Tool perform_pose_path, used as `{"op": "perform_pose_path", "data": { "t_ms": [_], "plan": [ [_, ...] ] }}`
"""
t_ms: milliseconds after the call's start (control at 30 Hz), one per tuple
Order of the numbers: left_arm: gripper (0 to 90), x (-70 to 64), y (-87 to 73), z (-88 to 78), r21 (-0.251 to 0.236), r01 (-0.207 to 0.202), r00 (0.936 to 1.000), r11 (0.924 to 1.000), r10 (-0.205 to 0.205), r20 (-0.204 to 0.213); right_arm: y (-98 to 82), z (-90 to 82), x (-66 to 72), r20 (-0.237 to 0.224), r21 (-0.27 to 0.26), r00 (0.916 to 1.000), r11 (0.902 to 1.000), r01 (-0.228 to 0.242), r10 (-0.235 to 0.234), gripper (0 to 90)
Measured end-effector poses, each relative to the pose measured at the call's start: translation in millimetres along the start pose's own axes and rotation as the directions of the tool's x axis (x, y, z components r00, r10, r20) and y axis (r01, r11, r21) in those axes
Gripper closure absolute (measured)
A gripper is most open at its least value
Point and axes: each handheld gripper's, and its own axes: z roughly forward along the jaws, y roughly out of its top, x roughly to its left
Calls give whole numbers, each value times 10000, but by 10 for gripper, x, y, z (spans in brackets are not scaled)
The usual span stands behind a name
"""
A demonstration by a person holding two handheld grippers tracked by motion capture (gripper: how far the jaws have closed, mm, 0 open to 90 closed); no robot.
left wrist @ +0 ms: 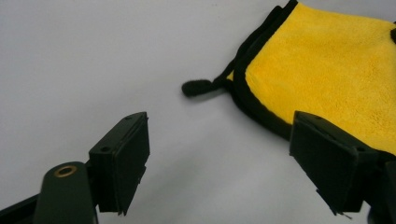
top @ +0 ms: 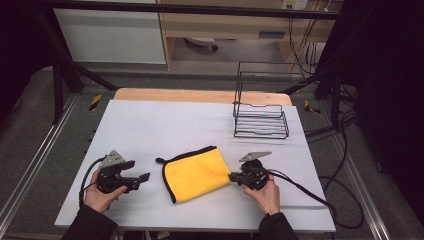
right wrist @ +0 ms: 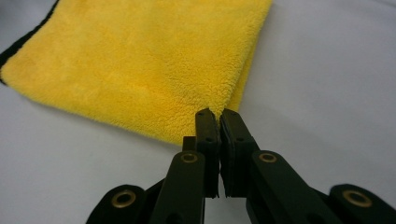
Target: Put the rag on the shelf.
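A folded yellow cloth (top: 197, 172) with black trim lies on the white table cover (top: 165, 125) near the front. A small black loop (left wrist: 196, 87) sticks out at its left corner. My right gripper (top: 232, 176) comes in from the right, and its jaws are shut on the cloth's (right wrist: 140, 65) near right corner, pinching the folded edge at my right gripper (right wrist: 218, 116). My left gripper (top: 140, 171) rests left of the cloth (left wrist: 336, 65), a short way from the black trim. In its own view my left gripper (left wrist: 224, 140) stands open with bare table between its pads.
A black wire rack (top: 261, 112) stands at the back right of the table. A wooden edge (top: 200, 95) runs along the far side. Cables (top: 310, 195) trail off the right gripper across the table's right front.
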Motion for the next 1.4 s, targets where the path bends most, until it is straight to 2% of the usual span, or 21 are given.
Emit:
{"op": "perform_pose_path", "data": {
  "t_ms": [267,400,433,467,500,533,600,667,733,767,800,833,867,900,1033,1200,1300,1400],
  "plan": [
    [273,-108,240,192,53,-374,9993,9993,374,17,69,101,-151,587,142,9978,9994,306,-314,861],
    [337,-133,353,418,386,-305,9992,9988,295,279,68,120,-157,780,-31,9964,9994,334,-331,832],
    [369,-144,381,503,584,-353,9988,9977,332,364,58,99,-148,1012,-134,9942,9992,379,-364,776],
    [369,-159,393,558,670,-356,9987,9971,331,379,58,99,-148,1012,-134,9942,9992,379,-364,776],
    [396,-175,410,642,918,-477,9982,9946,441,410,39,50,-144,1104,-368,9932,9985,407,-364,715],
    [396,-185,417,690,1050,-546,9978,9930,502,439,39,50,-144,1104,-368,9932,9985,407,-364,715],
    [422,-201,413,807,1375,-765,9961,9875,697,539,15,-4,-147,1240,-729,9920,9968,331,-239,668],
    [460,-196,393,876,1644,-806,9956,9831,715,607,-15,-65,-146,1245,-1055,9922,9944,37,95,614],
    [514,-180,369,913,1846,-722,9943,9802,563,901,-40,-81,-131,1169,-1209,9924,9923,-251,393,579],
    [562,-176,370,910,1812,-607,9941,9816,431,991,-59,-50,-113,1182,-1182,9919,9925,-321,462,570],
    [562,-170,374,902,1877,-664,9933,9800,470,1059,-59,-50,-113,1182,-1182,9919,9925,-321,462,570],
    [585,-176,368,905,1863,-682,9930,9801,487,1072,-69,8,-103,1054,-1157,9914,9911,-653,776,583],
    [585,-178,365,907,1906,-705,9928,9791,503,1087,-69,8,-103,1054,-1157,9914,9911,-653,776,583],
    [593,-178,361,910,1930,-728,9926,9785,522,1094,-77,62,-95,1053,-1143,9895,9896,-869,990,607],
    [600,-173,355,925,1991,-720,9920,9773,493,1166,-93,132,-93,1088,-1084,9867,9881,-1092,1209,640],
    [619,-176,357,934,2090,-462,9929,9768,219,1171,-119,175,-65,1000,-1177,9843,9840,-1337,1457,722],
    [697,-189,365,937,2219,-327,9915,9745,36,1304,-126,184,-49,892,-1212,9809,9794,-1615,1728,752],
    [737,-190,367,933,2271,-182,9908,9737,-129,1348,-113,179,-56,723,-1066,9768,9753,-1932,2014,806]
  ]
}}
